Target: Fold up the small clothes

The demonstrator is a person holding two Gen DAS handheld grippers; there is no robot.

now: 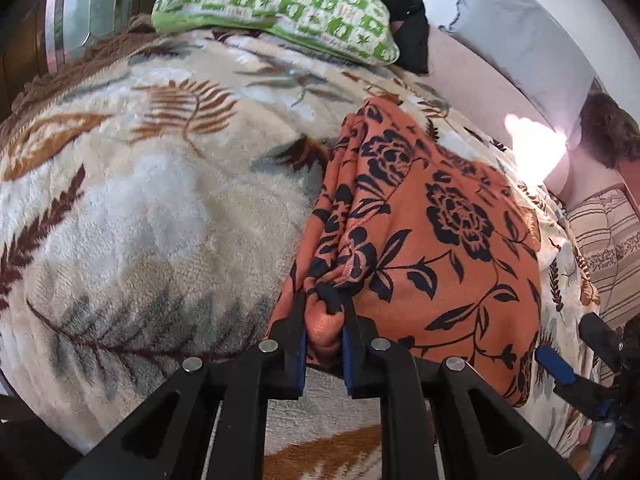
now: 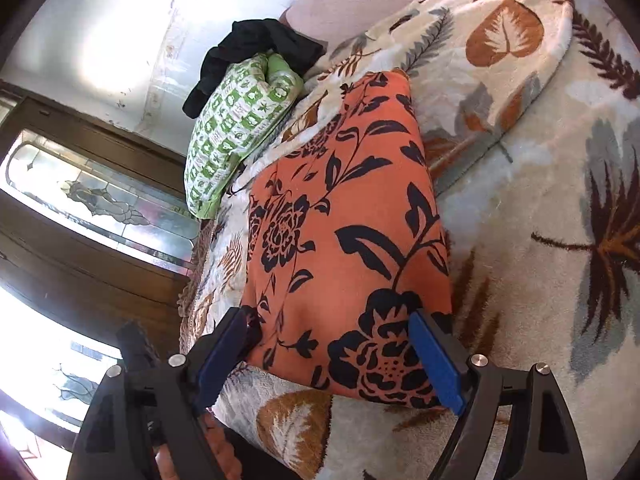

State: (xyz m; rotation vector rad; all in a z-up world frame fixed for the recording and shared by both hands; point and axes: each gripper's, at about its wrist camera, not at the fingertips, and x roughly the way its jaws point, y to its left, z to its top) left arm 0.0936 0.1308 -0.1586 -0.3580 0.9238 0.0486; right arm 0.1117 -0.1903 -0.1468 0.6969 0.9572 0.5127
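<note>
Your left gripper point(image 1: 324, 308) pinches a bunched edge of the orange flowered cloth point(image 1: 432, 224). The cloth lies on the leafy blanket point(image 1: 160, 200), near the green pillow point(image 1: 280, 8). Your right gripper point(image 2: 332, 344) has its fingers spread wide over the cloth's near end, holding nothing.

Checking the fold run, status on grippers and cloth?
Left gripper shut on orange cloth, edge bunched. Right gripper open, straddling cloth's near edge, not gripping. Cloth lies on blanket; nothing in the way.
</note>
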